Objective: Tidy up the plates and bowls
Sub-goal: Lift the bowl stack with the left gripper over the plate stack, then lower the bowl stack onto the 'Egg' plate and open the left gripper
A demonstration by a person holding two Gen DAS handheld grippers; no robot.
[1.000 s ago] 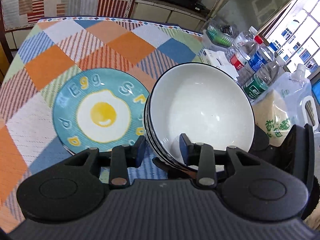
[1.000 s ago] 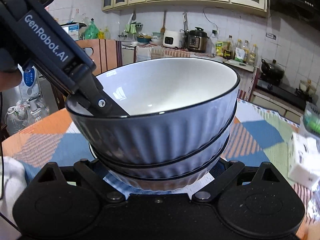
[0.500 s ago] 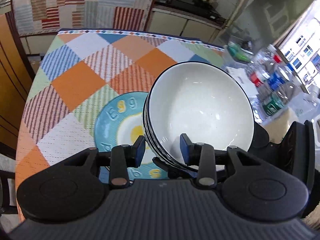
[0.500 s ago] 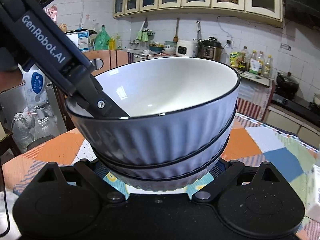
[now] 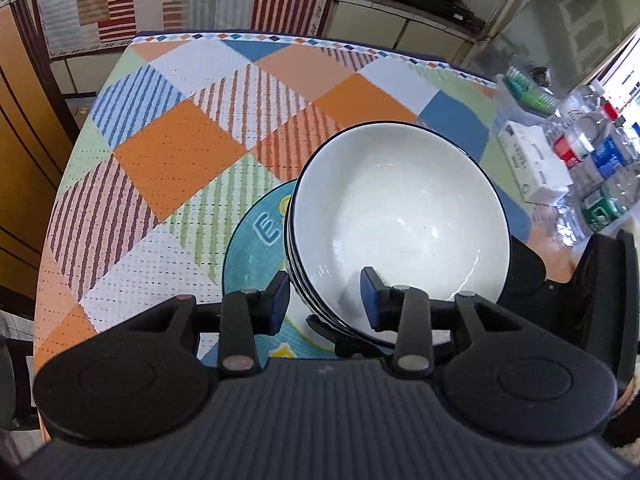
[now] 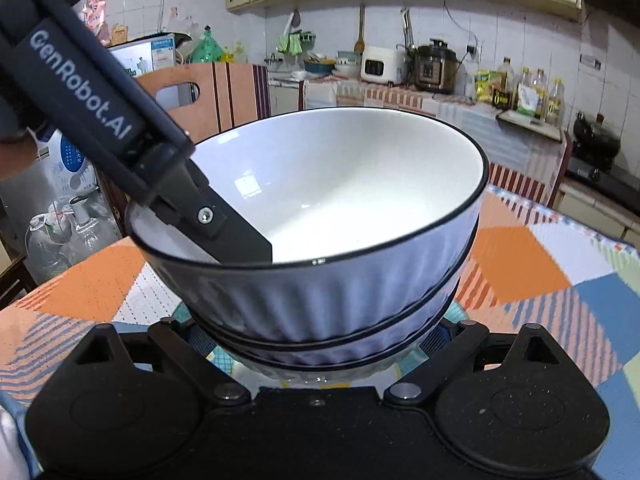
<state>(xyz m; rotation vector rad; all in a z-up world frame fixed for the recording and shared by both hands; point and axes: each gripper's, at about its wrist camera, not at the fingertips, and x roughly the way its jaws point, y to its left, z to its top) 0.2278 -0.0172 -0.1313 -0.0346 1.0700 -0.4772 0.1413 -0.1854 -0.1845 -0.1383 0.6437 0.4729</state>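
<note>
A stack of white bowls with ribbed grey outsides and black rims (image 5: pixel 400 216) hangs tilted just above a blue egg-pattern plate (image 5: pixel 256 248) on the checked tablecloth. My left gripper (image 5: pixel 324 300) is shut on the stack's near rim, one blue pad inside the top bowl and one outside. In the right wrist view the stack (image 6: pixel 320 280) fills the middle, and the left gripper's finger (image 6: pixel 224 236) reaches into it. My right gripper (image 6: pixel 316 344) clasps the base of the stack from the other side with its jaws spread wide. Its fingertips are hidden under the bowls.
Several water bottles (image 5: pixel 592 160) and a white box (image 5: pixel 532 168) crowd the table's right side. The table's left edge (image 5: pixel 60 200) drops off beside wooden furniture. A wooden chair back (image 6: pixel 224 92) stands beyond the table.
Both grippers have carried the bowl stack sideways and lower, over the egg plate. The plate, fully visible a second ago, now lies mostly hidden beneath the bowls.
</note>
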